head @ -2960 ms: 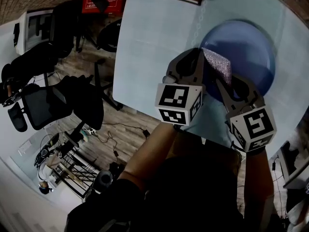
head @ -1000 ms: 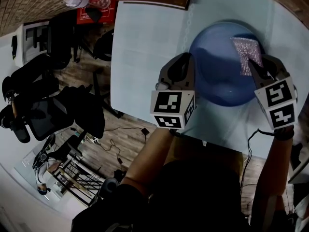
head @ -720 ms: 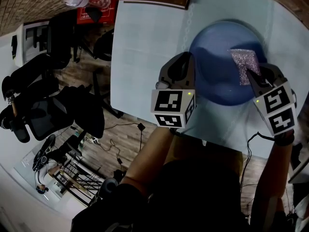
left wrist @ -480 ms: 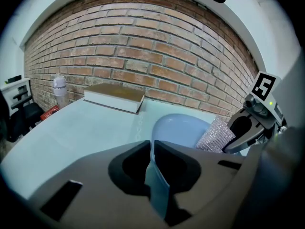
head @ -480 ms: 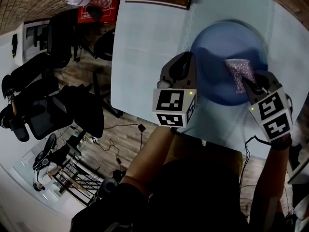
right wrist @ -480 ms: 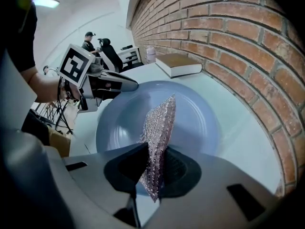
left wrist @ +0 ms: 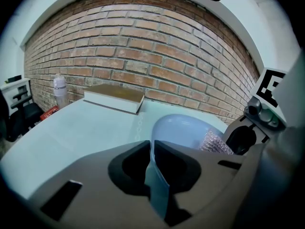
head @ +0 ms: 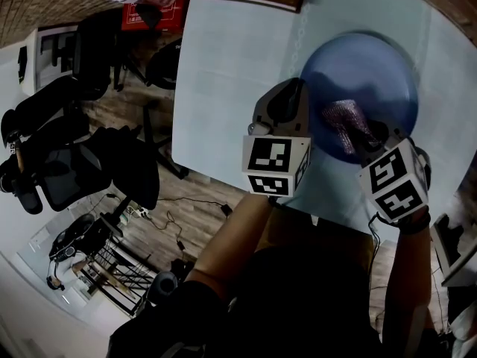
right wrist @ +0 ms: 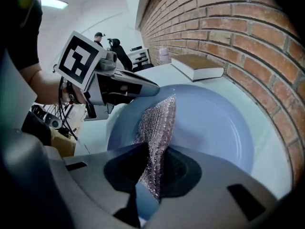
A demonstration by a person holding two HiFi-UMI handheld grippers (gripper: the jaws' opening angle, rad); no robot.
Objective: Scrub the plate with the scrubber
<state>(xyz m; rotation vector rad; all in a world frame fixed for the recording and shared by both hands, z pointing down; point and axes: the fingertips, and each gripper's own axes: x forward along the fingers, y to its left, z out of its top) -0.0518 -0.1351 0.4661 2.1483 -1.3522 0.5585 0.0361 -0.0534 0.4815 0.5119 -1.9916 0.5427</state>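
— What is the plate (head: pixel 373 66) like?
— Smooth blue with a faint sheen, seemingly plastic. The scrubber (head: pixel 343 121) on it is rough, glittery woven mesh.
— And the table (head: pixel 231 66) under the plate?
— Pale, smooth, matt. Behind the plate, the wall (left wrist: pixel 143 56) is rough brick.

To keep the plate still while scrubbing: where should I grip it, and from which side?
Likely its thin rim, from the left: the plate is wide and shallow, so only the rim fits between jaws, as the left gripper holds it.
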